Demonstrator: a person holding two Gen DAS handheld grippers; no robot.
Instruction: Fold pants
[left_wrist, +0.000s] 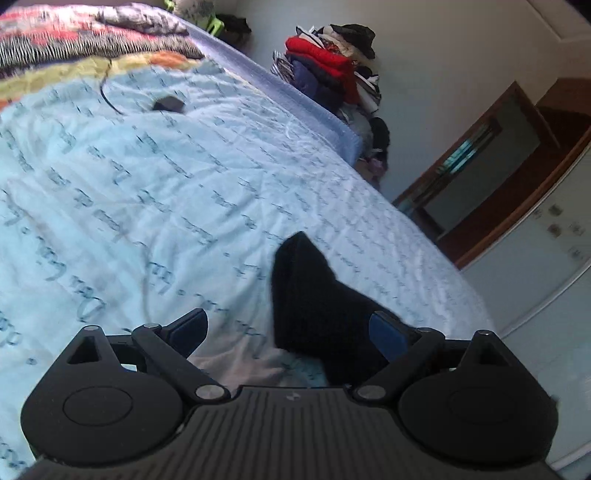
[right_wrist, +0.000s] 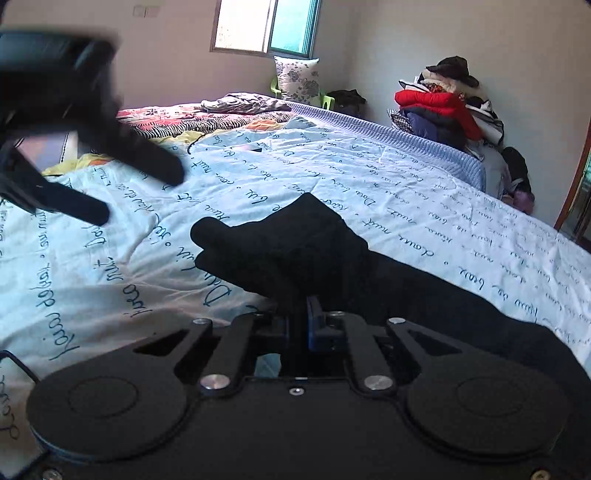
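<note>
Jaws of the right gripper (right_wrist: 300, 321) are clamped on black pants (right_wrist: 295, 254), bunched on the pale blue script-printed bedsheet (right_wrist: 406, 192). Nearby, the left gripper (left_wrist: 291, 328) hangs spread wide, pants cloth touching one blue pad. Beyond the bed's edge sits a clothes pile (right_wrist: 447, 107).

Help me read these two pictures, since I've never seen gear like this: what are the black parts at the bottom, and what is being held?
They are two hand-held grippers, each carrying a camera that looks along its fingers. In the left camera's picture, the left gripper is open, with black pants beside its blue right finger. In the right camera's picture, the right gripper is shut on the pants, which lie on a light blue bedsheet. The blurred black shape at upper left is the other gripper.
</note>
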